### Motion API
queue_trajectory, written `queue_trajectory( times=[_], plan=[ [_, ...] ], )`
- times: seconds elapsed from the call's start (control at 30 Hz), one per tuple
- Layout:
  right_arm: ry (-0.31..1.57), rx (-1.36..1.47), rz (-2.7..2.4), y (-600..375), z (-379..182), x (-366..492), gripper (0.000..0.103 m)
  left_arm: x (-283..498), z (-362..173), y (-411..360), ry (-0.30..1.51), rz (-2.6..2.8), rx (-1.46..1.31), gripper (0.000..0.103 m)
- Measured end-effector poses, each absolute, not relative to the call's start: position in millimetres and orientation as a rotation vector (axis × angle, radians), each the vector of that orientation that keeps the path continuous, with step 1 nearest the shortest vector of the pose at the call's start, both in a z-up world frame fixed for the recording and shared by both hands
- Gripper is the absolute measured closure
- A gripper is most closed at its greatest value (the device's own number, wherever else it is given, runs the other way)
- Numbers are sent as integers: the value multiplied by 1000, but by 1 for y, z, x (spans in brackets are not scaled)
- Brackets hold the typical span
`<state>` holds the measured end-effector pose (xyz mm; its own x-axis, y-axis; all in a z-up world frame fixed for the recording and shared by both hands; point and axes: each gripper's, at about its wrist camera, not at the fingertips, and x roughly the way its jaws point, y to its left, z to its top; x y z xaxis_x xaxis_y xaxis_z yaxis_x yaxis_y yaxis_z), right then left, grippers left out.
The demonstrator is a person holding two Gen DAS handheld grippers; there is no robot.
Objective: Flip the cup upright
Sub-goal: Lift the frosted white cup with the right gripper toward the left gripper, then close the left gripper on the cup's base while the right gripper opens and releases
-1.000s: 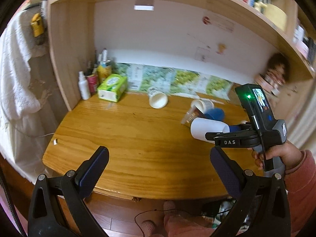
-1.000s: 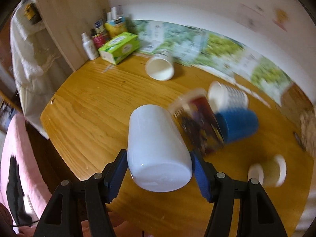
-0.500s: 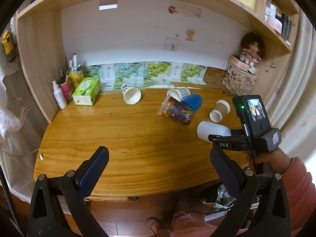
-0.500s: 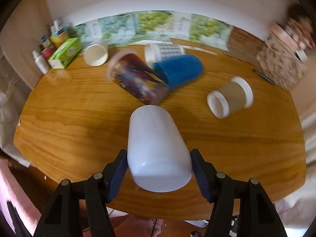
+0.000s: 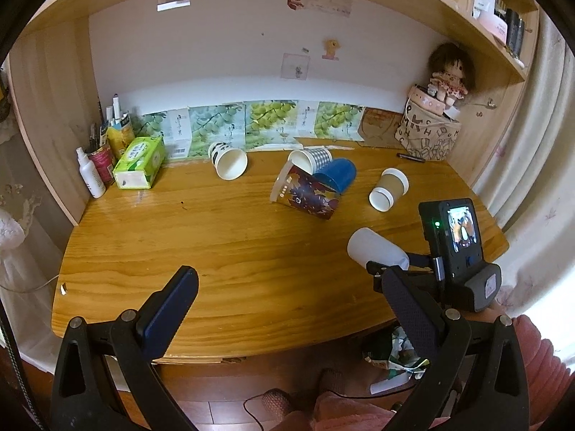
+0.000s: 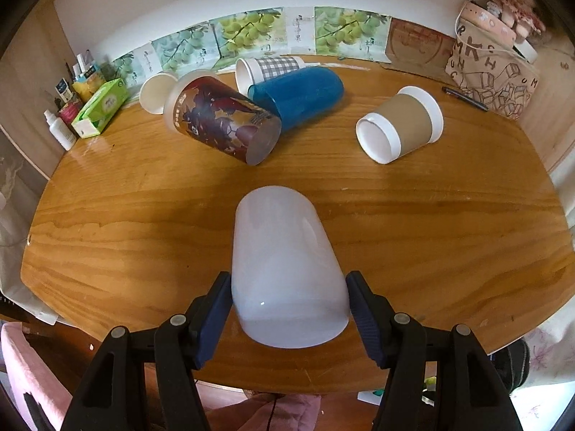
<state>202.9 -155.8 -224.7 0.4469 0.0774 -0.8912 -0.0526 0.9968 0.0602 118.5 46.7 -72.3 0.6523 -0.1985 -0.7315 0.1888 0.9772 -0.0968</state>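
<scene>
My right gripper [image 6: 289, 312] is shut on a plain white cup [image 6: 287, 269], held on its side above the front of the wooden desk [image 6: 143, 215], closed end pointing away. It also shows in the left wrist view [image 5: 375, 251], held by the right gripper [image 5: 395, 269] at the right. My left gripper [image 5: 287, 305] is open and empty over the desk's front edge. Several other cups lie on their sides farther back: a dark printed cup [image 6: 222, 118], a blue cup [image 6: 298, 93], a checked cup [image 6: 269, 68], a brown-sleeved paper cup [image 6: 402, 125] and a white cup [image 5: 230, 161].
A green tissue box [image 5: 140, 161], bottles and a pen holder [image 5: 97, 165] stand at the back left by the shelf wall. A printed bag with a doll [image 5: 431, 133] stands at the back right, a pen [image 5: 411, 157] beside it. Shelves hang overhead.
The right gripper has drawn the white cup back toward the front of the desk, away from the other cups. The left wrist view has swung right and tilted.
</scene>
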Motion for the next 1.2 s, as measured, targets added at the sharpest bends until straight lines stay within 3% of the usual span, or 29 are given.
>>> queue_trajectory(
  times=[0.7,1.2],
  plan=[
    [1102,149,263,-180,-254,190,39,178,-125,-38,1012,-280,-10,1],
    [1085,263,415,-204,-261,198,39,226,-179,-67,1247,-285,-239,1]
  ],
)
